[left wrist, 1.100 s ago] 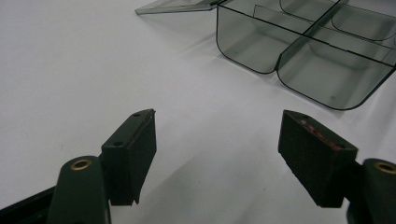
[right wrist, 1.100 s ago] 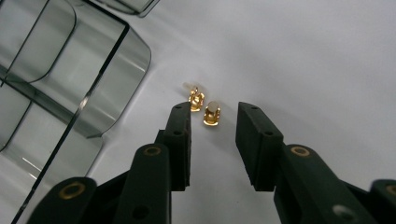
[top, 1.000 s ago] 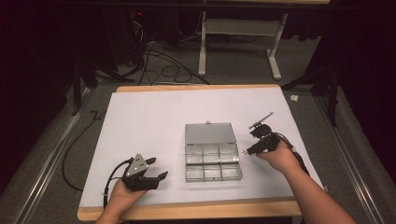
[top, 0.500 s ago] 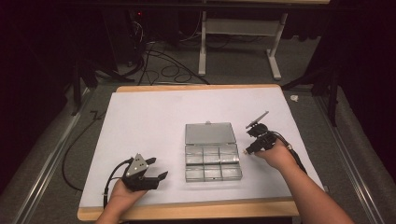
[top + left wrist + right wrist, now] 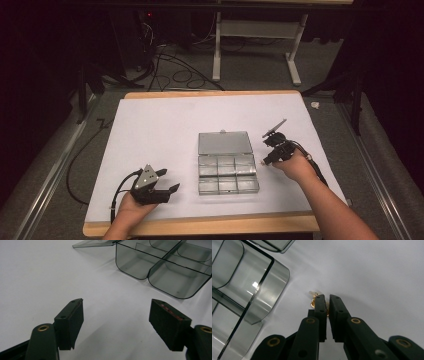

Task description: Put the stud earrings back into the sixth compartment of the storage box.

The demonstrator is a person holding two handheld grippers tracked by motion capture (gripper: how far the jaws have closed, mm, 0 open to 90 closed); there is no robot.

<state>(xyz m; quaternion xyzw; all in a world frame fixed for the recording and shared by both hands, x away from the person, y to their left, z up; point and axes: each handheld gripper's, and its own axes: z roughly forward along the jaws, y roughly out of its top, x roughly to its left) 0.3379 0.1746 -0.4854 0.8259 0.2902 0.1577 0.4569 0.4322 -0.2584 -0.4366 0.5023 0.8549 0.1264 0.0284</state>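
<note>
While the right gripper (image 5: 326, 300) has just been closing on the small gold metal piece (image 5: 313, 300) on the white table (image 5: 165, 130), right of the clear plastic compartment box (image 5: 227, 165), confirm the grip, then lift straight; left gripper (image 5: 116, 315) idles wide open, empty.

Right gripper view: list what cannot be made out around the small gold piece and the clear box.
- Small gold metal piece: mostly hidden behind the right claw, whose jaws have just been closing on it; its shape is unclear.
- Clear plastic compartment box: cut off by the left and top edges.
- High view: the gold piece is too small to see beside the box.
- Left claw: open over bare white table cover.
</note>
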